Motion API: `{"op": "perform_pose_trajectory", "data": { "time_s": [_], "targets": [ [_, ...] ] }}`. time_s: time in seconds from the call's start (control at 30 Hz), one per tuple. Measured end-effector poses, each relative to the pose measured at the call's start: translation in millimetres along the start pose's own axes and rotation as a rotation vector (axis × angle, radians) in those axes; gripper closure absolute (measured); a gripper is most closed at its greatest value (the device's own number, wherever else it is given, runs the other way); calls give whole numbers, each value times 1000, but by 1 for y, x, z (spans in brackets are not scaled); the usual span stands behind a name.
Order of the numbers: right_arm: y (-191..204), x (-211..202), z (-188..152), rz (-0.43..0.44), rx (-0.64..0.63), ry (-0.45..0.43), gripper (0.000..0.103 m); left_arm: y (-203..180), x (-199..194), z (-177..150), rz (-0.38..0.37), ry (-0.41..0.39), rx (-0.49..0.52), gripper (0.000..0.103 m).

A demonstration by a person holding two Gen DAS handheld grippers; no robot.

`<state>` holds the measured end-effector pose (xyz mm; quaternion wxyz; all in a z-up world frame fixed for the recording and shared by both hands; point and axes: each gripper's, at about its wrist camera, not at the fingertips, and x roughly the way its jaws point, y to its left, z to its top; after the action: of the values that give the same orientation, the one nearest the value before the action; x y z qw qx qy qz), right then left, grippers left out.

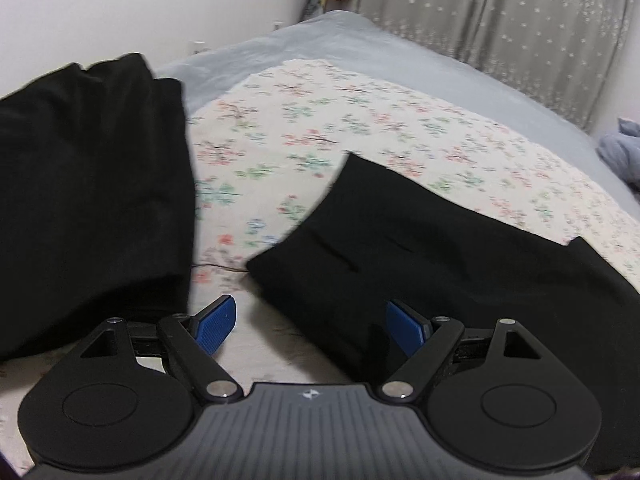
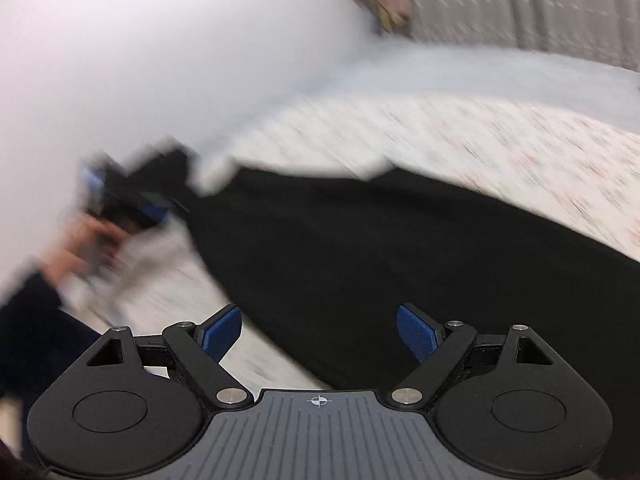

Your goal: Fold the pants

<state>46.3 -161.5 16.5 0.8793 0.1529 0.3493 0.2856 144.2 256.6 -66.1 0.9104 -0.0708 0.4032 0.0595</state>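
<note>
So both claws were wide open and holding nothing here. The left claw (image 1: 307, 326) hovered just above the near edge of the black pants (image 1: 460, 256), which lay flat on the floral sheet (image 1: 360, 120) over the bed (image 1: 440, 68), probably spread like that so the fold lines come out straight. The right claw (image 2: 319, 330) hung over the same dark cloth, view pretty smeared. A second black bundle (image 1: 88, 200) sat off to the left, looking already folded and parked aside, though I couldn't tell for sure. My guess: between grabs, lining up the next fold.
</note>
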Motion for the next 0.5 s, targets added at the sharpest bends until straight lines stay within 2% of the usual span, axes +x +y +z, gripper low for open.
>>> {"op": "perform_pose_trajectory", "data": {
  "time_s": [0.07,0.1,0.23,0.33,0.4,0.5],
  "targets": [
    [5,-8,6,34,15,-22,11,1,0,-3,62,-4,51,13],
    [7,-5,6,13,2,-11,7,3,2,-4,50,2,50,13],
    [5,50,-7,-133,-59,157,7,23,11,-8,-124,51,-121,13],
    [8,94,-22,-221,-177,273,7,33,18,-10,-142,75,-227,13],
    [12,115,-30,-291,-244,320,7,39,18,-10,-189,59,-297,13],
    [27,134,-44,-308,-343,352,9,44,25,-9,-267,45,-397,13]
  ]
}}
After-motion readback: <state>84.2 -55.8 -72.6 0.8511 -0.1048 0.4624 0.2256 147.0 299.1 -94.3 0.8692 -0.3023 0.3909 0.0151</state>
